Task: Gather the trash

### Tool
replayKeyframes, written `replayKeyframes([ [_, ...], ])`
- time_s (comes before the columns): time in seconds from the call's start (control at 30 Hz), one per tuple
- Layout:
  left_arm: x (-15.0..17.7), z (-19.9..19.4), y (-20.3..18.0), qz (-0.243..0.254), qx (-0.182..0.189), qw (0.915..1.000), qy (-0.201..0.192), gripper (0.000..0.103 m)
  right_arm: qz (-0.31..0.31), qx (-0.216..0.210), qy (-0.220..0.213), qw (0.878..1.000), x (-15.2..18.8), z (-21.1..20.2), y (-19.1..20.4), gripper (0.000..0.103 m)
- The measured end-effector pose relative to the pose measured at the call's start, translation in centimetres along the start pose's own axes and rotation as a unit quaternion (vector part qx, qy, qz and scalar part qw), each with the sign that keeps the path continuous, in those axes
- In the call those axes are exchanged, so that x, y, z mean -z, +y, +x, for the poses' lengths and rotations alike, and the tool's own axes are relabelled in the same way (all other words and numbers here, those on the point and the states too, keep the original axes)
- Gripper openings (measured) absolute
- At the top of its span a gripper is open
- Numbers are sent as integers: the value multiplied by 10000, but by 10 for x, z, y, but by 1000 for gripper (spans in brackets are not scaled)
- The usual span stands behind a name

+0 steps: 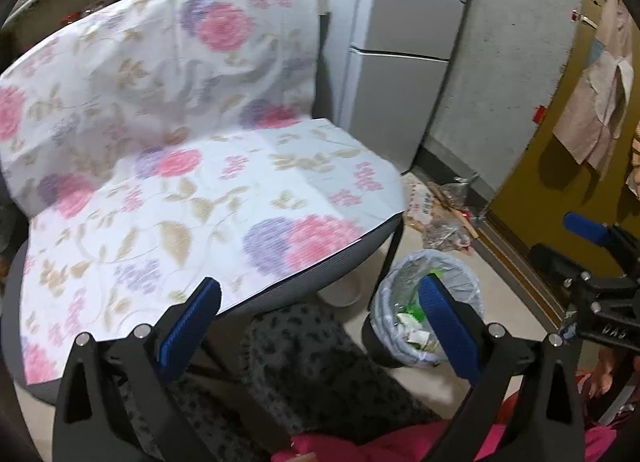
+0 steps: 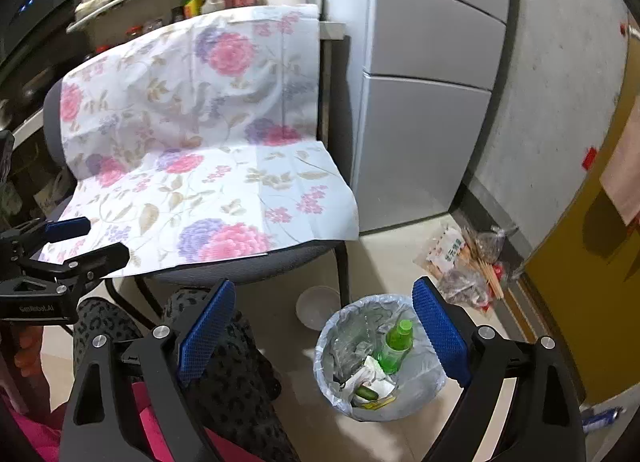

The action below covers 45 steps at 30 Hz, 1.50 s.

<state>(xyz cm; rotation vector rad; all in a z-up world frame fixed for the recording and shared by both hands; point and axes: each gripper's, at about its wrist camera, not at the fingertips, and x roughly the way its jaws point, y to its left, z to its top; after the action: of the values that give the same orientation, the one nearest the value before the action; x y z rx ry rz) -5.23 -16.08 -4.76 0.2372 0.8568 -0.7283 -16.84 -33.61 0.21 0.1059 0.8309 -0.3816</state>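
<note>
1. Nearest, low in each wrist view: the left gripper (image 1: 320, 326) and the right gripper (image 2: 326, 326) both stand wide apart with nothing between the blue pads. Count: two grippers, four pads, none holding trash.
2. Just beyond, lower centre-right of the right view: one lined trash bin (image 2: 424, 386), already holding one green bottle (image 2: 396, 346), crumpled paper and a dark scrap; the rest I cannot count. Risk: a lowered gripper could clip the light bin's rim and tip it, spilling what is collected.
3. Left of the bin: one round lid or dish (image 2: 318, 306) on the floor under the chair (image 2: 200, 166); its legs could block a reach.
4. Farther, right of centre by the wall: the loose trash pile (image 2: 464, 262), at least two clear bags plus a bundle of wooden skewers (image 2: 490, 274). Risk: thin film may slip or tear, and skewers could scatter.
</note>
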Motion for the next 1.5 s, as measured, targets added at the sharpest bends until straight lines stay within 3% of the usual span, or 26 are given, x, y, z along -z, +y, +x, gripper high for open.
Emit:
replayKeyframes([
  [0.17,4,-22,7,-32,-372,9993,-74,96,-34,-72,-74,9999,-6,-18,5,90],
  [0.37,10,-35,9,24,-525,9986,-7,96,-167,-258,-37,9995,-8,-31,14,90],
  [1.5,11,-40,11,-16,-662,9978,30,96,-70,-212,50,9997,-3,-25,10,90],
])
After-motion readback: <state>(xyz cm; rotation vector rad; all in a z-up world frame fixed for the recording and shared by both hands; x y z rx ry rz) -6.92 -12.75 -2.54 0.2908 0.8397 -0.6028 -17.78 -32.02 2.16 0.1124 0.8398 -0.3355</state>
